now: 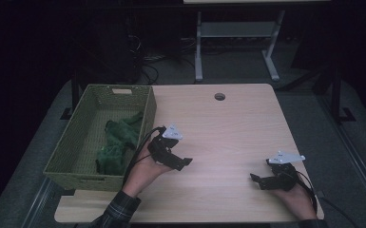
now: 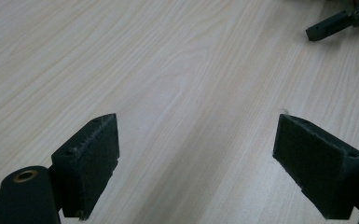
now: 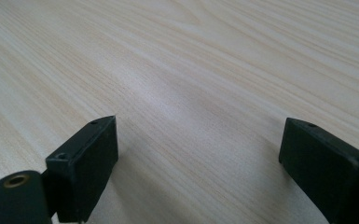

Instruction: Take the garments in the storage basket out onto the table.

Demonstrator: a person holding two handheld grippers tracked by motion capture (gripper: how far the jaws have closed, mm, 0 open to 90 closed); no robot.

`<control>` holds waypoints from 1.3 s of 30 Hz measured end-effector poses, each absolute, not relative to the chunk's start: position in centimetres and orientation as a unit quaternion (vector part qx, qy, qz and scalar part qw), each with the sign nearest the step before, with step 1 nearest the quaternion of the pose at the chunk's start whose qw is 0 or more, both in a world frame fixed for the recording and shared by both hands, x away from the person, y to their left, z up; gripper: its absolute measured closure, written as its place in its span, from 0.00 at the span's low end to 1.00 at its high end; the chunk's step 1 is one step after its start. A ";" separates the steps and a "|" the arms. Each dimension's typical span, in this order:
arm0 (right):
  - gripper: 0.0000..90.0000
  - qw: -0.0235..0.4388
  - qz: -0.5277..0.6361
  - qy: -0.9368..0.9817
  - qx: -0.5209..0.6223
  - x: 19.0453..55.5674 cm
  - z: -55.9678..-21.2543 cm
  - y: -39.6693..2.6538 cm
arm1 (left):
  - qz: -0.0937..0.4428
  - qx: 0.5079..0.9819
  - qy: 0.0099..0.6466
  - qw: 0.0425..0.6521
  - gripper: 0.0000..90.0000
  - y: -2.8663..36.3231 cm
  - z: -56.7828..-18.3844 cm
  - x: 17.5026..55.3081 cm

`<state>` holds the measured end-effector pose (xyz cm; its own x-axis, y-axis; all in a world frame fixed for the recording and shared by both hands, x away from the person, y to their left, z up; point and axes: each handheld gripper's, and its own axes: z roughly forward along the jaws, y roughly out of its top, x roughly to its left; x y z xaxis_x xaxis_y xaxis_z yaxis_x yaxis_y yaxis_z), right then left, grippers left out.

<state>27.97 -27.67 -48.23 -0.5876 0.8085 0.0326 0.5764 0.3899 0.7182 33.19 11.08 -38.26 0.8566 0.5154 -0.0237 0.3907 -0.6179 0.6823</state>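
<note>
Both my claws are empty. My left claw (image 1: 182, 162) hovers over the counter (image 1: 228, 128) just off the basket's (image 1: 76, 137) right wall, near the counter's left edge, and in the left gripper view its jaws stand wide apart with bare wood between the pads (image 2: 91, 156). My right claw (image 1: 258, 179) sits low near the counter's front right corner; in the right gripper view its jaws are spread just as far, again with nothing but wood grain between them.

The green cloth (image 1: 116, 142) lies bunched inside the woven basket, toward its right wall and its near half, apart from both claws.

I judge that I am between steps: the cloth is in the basket and neither claw is on it, so either the putting-in is done or the taking-out has not begun. If the cloth is to come out, my left claw is the closer one. It would have to lift over the basket's rim, tip down into the heap, and close on a raised fold rather than on the weave beneath.
</note>
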 end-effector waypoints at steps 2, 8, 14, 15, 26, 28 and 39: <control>0.14 0.165 0.355 0.816 0.424 27.9 -48.2 -27.6 | 0.088 0.893 0.254 0.360 0.15 11.3 -38.0 33.3; 0.14 0.169 0.355 0.814 0.428 27.8 -48.2 -27.6 | 0.080 0.895 0.248 0.361 0.15 12.0 -37.0 34.1; 0.14 0.171 0.355 0.815 0.425 27.8 -48.3 -27.7 | 0.077 0.894 0.253 0.361 0.15 12.7 -36.4 35.0; 0.14 0.171 0.355 0.815 0.425 27.8 -48.3 -27.7 | 0.078 0.897 0.250 0.357 0.15 12.8 -36.2 35.1; 0.14 0.170 0.355 0.814 0.426 27.8 -48.3 -27.7 | 0.077 0.893 0.255 0.362 0.15 14.9 -34.6 36.3; 0.14 0.170 0.355 0.815 0.426 27.8 -48.3 -27.7 | 0.077 0.892 0.260 0.362 0.15 15.2 -34.2 36.6; 0.13 0.171 0.355 0.814 0.426 27.8 -48.3 -27.7 | 0.102 0.878 0.285 0.371 0.16 18.4 -33.3 36.9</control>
<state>27.81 -27.68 -48.26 -0.5780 0.8156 0.0250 0.5732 0.3841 0.7238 36.93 18.39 -33.27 0.8170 0.5758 -0.0313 0.4240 -0.5631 0.7093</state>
